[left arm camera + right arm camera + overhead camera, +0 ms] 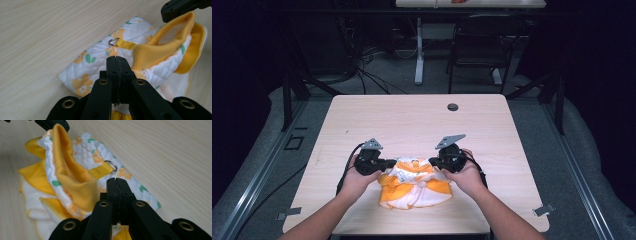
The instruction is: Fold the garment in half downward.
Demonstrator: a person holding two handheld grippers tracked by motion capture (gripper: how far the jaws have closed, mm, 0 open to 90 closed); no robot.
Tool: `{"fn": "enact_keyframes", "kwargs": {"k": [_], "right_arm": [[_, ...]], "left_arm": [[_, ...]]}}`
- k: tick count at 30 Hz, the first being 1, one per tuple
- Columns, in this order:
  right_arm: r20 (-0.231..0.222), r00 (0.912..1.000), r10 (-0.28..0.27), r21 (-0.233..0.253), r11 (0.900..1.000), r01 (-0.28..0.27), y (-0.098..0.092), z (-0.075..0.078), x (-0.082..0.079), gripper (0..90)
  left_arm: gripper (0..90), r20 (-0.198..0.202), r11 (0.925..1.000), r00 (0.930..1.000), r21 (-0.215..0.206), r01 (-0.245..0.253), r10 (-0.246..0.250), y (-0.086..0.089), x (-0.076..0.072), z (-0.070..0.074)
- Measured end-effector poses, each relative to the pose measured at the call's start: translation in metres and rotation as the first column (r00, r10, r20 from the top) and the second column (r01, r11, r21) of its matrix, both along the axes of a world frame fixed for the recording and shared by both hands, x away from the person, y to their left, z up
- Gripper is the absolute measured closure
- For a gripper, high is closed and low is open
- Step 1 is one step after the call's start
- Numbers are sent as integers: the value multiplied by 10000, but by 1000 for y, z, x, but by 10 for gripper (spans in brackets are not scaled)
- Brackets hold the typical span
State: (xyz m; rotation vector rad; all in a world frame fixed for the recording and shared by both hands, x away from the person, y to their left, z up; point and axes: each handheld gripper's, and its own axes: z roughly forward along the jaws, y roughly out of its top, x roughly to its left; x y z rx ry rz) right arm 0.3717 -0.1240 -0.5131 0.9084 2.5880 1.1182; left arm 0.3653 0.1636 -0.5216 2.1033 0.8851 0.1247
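Observation:
A small quilted white garment [414, 186] with yellow flowers, green leaves and yellow ribbed trim lies near the table's front edge. My left gripper [394, 163] pinches its left side and my right gripper [432, 162] its right side, lifting the ribbed collar between them. In the left gripper view the jaws [117, 60] are shut on the quilted cloth [100, 57], just short of a metal ring [113, 42] on a yellow strap. The right gripper view has the jaws [116, 181] shut on the same cloth [87, 152] beside the ring [111, 165].
The light wooden table [412, 120] has a round cable hole [453, 107] at the back. Behind it stand a black chair [482, 45] and a white table leg [419, 50], with cables on the floor. Bare tabletop stretches beyond and beside the garment.

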Motion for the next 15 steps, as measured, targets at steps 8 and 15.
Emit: {"fn": "enact_keyframes", "kwargs": {"k": [8, 15], "right_arm": [[-223, 9974, 684, -6, 9977, -685, 0, -3, -30, 900], [-407, 9949, 926, -175, 9955, -933, 3, -25, -52, 900]], "left_arm": [[899, -124, 9982, 9982, 120, 594, -592, -2, -33, -6], [899, -232, 9972, 9972, 227, 717, -712, -2, -53, -24]]}}
